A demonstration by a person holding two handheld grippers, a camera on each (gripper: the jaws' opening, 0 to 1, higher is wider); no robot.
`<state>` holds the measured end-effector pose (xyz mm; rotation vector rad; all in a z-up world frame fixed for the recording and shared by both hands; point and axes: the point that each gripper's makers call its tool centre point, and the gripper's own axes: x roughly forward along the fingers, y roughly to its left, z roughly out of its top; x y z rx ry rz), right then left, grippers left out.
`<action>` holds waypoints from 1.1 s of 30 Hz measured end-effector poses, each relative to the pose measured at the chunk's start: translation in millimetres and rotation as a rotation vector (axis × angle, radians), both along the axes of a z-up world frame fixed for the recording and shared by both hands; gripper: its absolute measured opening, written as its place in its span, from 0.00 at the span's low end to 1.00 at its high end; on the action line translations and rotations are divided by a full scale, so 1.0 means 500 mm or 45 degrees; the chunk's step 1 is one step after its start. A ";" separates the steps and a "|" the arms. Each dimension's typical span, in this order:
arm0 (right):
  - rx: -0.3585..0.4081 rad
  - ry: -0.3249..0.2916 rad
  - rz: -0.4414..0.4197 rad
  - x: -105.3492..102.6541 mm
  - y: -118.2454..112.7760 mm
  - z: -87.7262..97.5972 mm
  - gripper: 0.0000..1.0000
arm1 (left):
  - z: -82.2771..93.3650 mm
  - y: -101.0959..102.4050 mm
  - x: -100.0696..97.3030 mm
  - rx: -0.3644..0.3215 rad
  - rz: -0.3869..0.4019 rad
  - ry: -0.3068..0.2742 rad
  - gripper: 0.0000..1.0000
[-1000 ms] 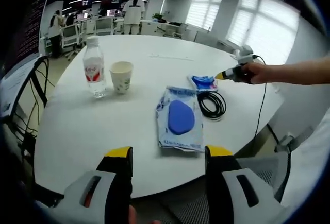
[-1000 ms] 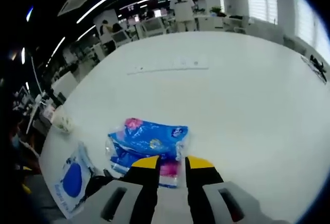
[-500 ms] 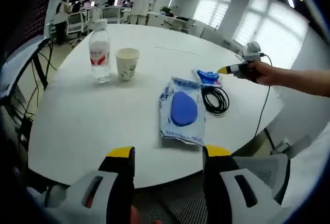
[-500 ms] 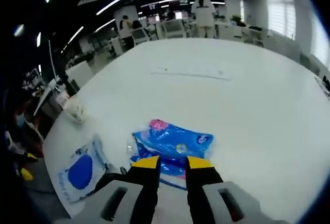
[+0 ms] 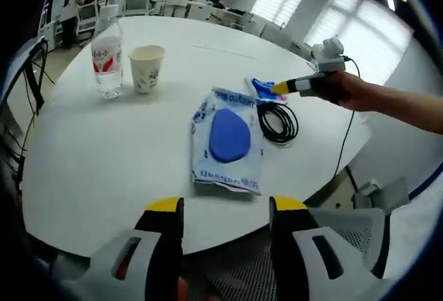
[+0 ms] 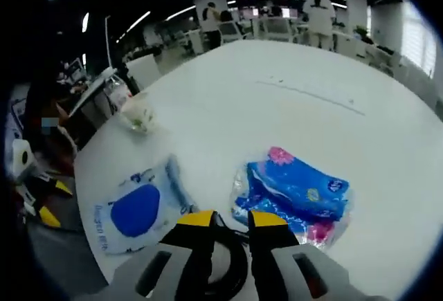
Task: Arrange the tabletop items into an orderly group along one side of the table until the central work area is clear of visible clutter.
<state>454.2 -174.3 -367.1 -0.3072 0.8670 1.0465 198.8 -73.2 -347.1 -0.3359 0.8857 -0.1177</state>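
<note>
While the left gripper (image 5: 220,212) is hovering spread off the table's (image 5: 104,176) near edge, the white-and-blue packet (image 5: 227,139) is lying ahead, beside the coiled black cable (image 5: 278,121). Farther back, paper cup (image 5: 146,68) and water bottle (image 5: 105,57) are standing together. The right gripper (image 6: 225,219), jaws narrowly apart, is hanging over the cable beside the blue pouch (image 6: 294,194).

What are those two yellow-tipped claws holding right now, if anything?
Nothing. The left gripper is open, short of the table. The right gripper hangs over the black cable, jaws nearly together with nothing between them.
</note>
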 end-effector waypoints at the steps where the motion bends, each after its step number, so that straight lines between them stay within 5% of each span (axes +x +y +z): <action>1: -0.007 -0.001 0.007 -0.005 0.002 -0.001 0.16 | -0.003 0.000 0.003 0.000 -0.004 0.003 0.49; 10: -0.018 0.020 0.086 0.000 0.034 -0.030 0.17 | -0.014 -0.026 0.020 -0.123 0.023 0.041 0.45; 20: -0.081 0.031 0.221 -0.057 0.074 -0.028 0.22 | -0.038 -0.048 0.026 -0.229 0.099 0.115 0.43; 25: -0.083 0.029 0.247 -0.059 0.092 -0.046 0.24 | -0.048 -0.039 0.040 -0.345 0.241 0.162 0.41; 31: -0.106 0.023 0.260 -0.059 0.106 -0.053 0.24 | -0.061 -0.034 0.048 -0.305 0.247 0.191 0.41; 33: -0.109 0.018 0.260 -0.064 0.108 -0.042 0.24 | -0.066 -0.042 0.047 -0.359 0.287 0.215 0.41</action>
